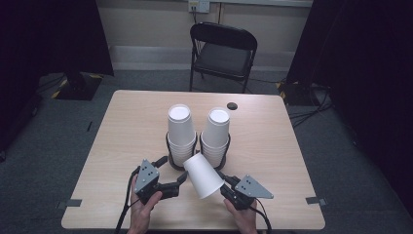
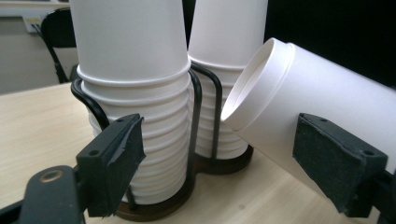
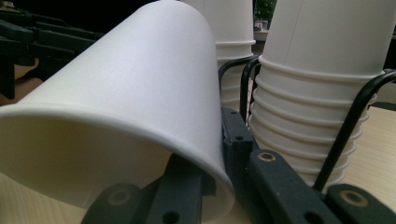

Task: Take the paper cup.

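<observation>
Right gripper (image 1: pixel 225 187) is pinching the tilted loose cup's (image 1: pixel 202 174) rim; left gripper (image 1: pixel 173 176), jaws parted, is hovering near the stacks (image 1: pixel 178 131).

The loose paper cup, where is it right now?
In the high view the loose cup lies tilted in the right gripper, just in front of the two cup stacks.

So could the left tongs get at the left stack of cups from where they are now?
Probably yes. The left tongs sit apart from the left stack, jaws apart and pointed toward it. The tilted cup in the right tongs lies just beside that path and might get bumped.
</observation>
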### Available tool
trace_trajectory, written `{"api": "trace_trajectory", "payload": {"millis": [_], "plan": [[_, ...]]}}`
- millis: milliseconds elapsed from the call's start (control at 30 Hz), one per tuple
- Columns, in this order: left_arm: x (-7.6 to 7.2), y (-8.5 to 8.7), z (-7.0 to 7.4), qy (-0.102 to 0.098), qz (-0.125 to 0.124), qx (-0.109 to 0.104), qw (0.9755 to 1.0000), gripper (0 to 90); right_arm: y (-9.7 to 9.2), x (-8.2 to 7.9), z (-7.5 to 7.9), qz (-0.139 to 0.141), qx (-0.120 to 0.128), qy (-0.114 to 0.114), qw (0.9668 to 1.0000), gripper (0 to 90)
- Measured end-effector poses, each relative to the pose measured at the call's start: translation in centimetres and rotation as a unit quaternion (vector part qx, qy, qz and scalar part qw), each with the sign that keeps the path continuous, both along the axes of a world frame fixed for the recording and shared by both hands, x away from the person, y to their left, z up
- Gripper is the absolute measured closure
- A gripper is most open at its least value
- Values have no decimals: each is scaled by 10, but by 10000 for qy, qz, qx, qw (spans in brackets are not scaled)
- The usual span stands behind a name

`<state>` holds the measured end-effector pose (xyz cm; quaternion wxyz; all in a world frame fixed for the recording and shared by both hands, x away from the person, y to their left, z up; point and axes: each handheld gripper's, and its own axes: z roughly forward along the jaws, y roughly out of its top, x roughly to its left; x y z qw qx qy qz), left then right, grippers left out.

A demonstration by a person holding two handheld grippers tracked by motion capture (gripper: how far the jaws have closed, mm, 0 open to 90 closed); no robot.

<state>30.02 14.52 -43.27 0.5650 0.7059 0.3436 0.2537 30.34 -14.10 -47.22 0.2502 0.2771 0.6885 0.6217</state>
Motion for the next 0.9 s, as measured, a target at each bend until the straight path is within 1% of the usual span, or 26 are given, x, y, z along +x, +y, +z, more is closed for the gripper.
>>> {"api": "trace_trajectory", "payload": {"millis": [33,100,200,233,267,300,333,400,433,467,500,567,667,733,767,800,867,900], "plan": [[0,0,-1,-29,-30,69,10000,162,0,0,1,-19,-45,44,10000,858],[-1,1,-3,-23,-95,120,9999,159,-2,0,2,-13,-93,126,9999,859],[-2,2,-5,-51,-290,109,9995,157,-5,1,4,0,-186,261,9995,858],[-2,2,-6,-29,-370,98,9993,159,-6,1,4,21,-187,327,9993,858],[-1,2,-6,10,-456,38,9990,160,-8,2,5,49,-168,382,9991,858],[-1,2,-7,40,-445,-4,9990,156,-9,2,6,66,-197,434,9988,858],[-1,2,-7,37,-442,1,9990,158,-10,3,8,80,-247,480,9985,858],[-2,1,-8,39,-536,-14,9986,158,-11,3,10,66,-318,525,9981,858],[-2,2,-9,-3,-655,63,9978,157,-12,3,12,95,-308,570,9979,859],[-3,2,-9,-28,-716,106,9974,157,-12,3,14,97,-354,612,9974,859],[-5,3,-10,-98,-772,132,9969,156,-12,3,15,95,-370,619,9973,859],[-7,3,-10,-222,-745,185,9968,156,-13,5,19,147,-420,705,9965,858],[-10,3,-11,-364,-808,324,9955,156,-11,6,24,219,-550,802,9950,858],[-11,2,-11,-466,-843,534,9939,155,-9,7,27,312,-598,878,9939,859],[-12,1,-11,-493,-887,593,9931,155,-9,8,28,360,-600,935,9932,859],[-12,0,-11,-501,-930,605,9926,155,-8,8,30,386,-637,993,9923,858],[-14,-1,-11,-546,-982,725,9910,156,-7,10,33,429,-738,1114,9901,859],[-14,-3,-12,-549,-999,818,9901,157,-6,12,35,465,-792,1177,9888,858]]}}
